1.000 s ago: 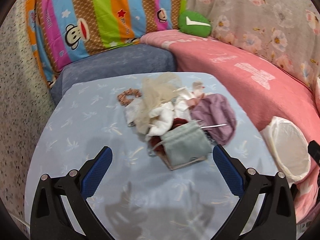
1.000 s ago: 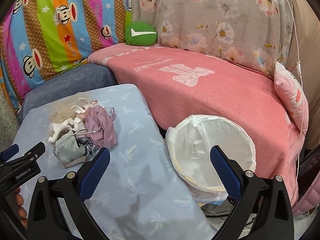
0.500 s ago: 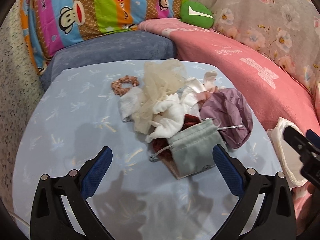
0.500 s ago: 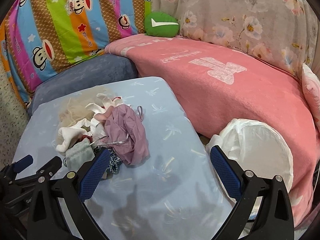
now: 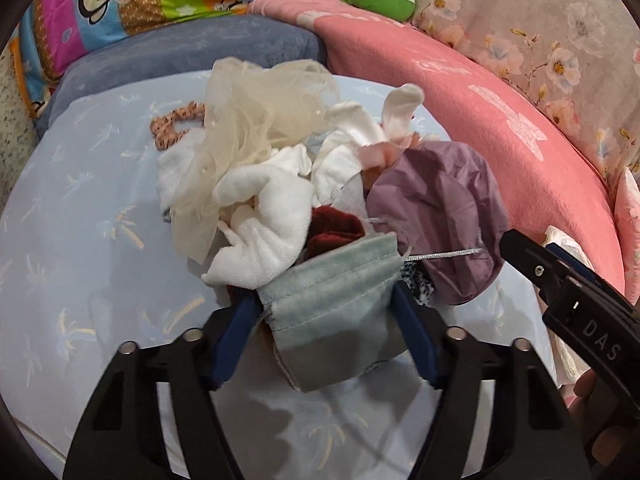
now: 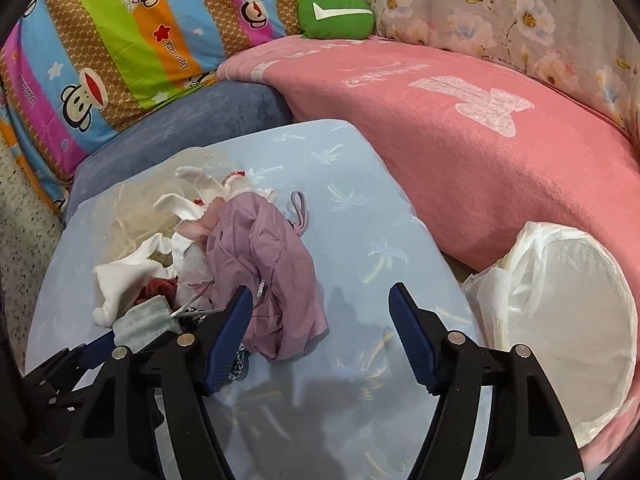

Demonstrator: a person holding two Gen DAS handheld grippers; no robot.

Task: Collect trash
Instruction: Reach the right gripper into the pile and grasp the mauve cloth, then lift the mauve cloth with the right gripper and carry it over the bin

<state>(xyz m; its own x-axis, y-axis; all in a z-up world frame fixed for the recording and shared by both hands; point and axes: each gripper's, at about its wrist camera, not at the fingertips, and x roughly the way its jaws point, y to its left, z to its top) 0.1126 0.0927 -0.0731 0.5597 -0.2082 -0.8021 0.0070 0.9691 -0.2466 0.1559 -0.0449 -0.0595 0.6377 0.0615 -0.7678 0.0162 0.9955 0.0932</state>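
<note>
A pile of cloth scraps lies on the light blue table [image 5: 80, 240]. It holds a grey-green pouch [image 5: 336, 304], white cloths [image 5: 264, 208], cream netting [image 5: 256, 120], a dark red piece [image 5: 336, 228] and a purple cloth [image 5: 436, 216]. My left gripper [image 5: 324, 320] has its blue fingers on both sides of the grey-green pouch, pressing on it. My right gripper [image 6: 320, 332] is open and empty, its left finger [image 6: 228, 332] by the purple cloth [image 6: 264, 264]. The white-lined trash bin [image 6: 560, 320] stands to the right.
A pink-covered sofa [image 6: 480, 128] curves behind and right of the table. A blue cushion [image 6: 192, 120], a striped monkey-print blanket [image 6: 120, 40] and a green pillow [image 6: 336, 12] lie at the back. A patterned hair tie [image 5: 168, 128] lies left of the pile.
Both grippers moved forward to the pile. The left gripper narrowed from wide open onto the grey-green pouch. The right gripper also narrowed somewhat but holds nothing.
</note>
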